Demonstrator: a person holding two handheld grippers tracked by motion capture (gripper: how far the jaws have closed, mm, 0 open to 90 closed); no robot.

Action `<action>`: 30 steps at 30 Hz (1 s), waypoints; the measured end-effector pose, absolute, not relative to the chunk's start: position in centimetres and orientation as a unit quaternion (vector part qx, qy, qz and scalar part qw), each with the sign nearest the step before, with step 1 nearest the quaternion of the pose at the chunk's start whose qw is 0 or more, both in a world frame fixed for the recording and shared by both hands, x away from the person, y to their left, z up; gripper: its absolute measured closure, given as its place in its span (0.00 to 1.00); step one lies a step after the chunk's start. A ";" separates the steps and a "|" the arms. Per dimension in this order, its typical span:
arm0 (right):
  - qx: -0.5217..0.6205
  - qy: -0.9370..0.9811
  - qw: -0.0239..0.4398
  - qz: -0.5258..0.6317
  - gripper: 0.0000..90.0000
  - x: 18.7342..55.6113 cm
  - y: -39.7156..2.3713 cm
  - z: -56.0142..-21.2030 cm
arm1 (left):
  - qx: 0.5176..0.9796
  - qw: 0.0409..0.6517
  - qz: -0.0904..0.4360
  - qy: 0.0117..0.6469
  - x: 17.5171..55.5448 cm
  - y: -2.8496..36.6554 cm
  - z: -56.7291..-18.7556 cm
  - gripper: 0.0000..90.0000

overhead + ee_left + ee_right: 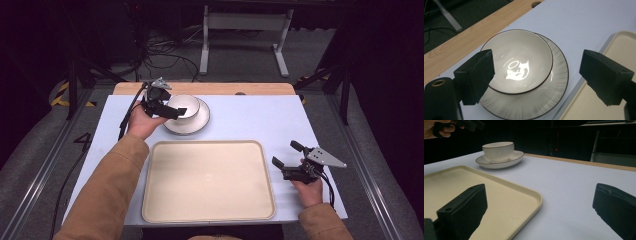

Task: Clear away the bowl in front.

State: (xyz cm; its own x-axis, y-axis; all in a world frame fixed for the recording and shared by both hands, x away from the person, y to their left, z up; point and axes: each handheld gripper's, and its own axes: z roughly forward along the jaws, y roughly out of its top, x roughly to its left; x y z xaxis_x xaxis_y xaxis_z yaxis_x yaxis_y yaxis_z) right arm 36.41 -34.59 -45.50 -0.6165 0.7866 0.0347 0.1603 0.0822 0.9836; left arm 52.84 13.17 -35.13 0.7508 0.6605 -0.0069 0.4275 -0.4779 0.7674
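A cream bowl (184,106) with a dark rim stands inside a white plate (200,120) at the back left of the table. My left gripper (169,103) hovers over the bowl's left side, open, and touches nothing. In the left gripper view the bowl (519,60) and plate (549,97) lie below between the wide-apart jaws of the left gripper (536,70). My right gripper (286,154) is held open just right of the beige tray (207,180). The right gripper view has the gripper (539,202) straddling the tray's corner (534,195), with the bowl (498,150) farther off.
The tray sits at the front centre of the pale table (260,115). A wooden strip (225,88) runs along the table's far edge. Beyond it lie cables (165,55) on the floor and a white desk frame (245,30). Metal rails (370,185) flank the table.
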 end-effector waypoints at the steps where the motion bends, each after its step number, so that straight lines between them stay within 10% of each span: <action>1: 0.346 0.685 0.269 0.583 0.00 36.4 -34.6 -45.5 | 0.849 0.395 0.145 0.320 52.9 13.0 -35.2 0.16; 30: 0.344 0.685 0.270 0.582 0.01 36.4 -34.5 -45.5 | 0.906 0.335 0.071 0.250 55.4 10.4 -38.0 0.52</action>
State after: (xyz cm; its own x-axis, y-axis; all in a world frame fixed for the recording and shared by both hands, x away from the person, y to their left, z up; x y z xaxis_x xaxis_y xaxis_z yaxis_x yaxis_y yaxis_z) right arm 36.38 -34.55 -45.52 -0.6170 0.7863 0.0315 0.1577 0.0844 0.9839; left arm 55.40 10.44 -37.99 0.8654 0.4997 -0.0382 0.4044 -0.6513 0.6421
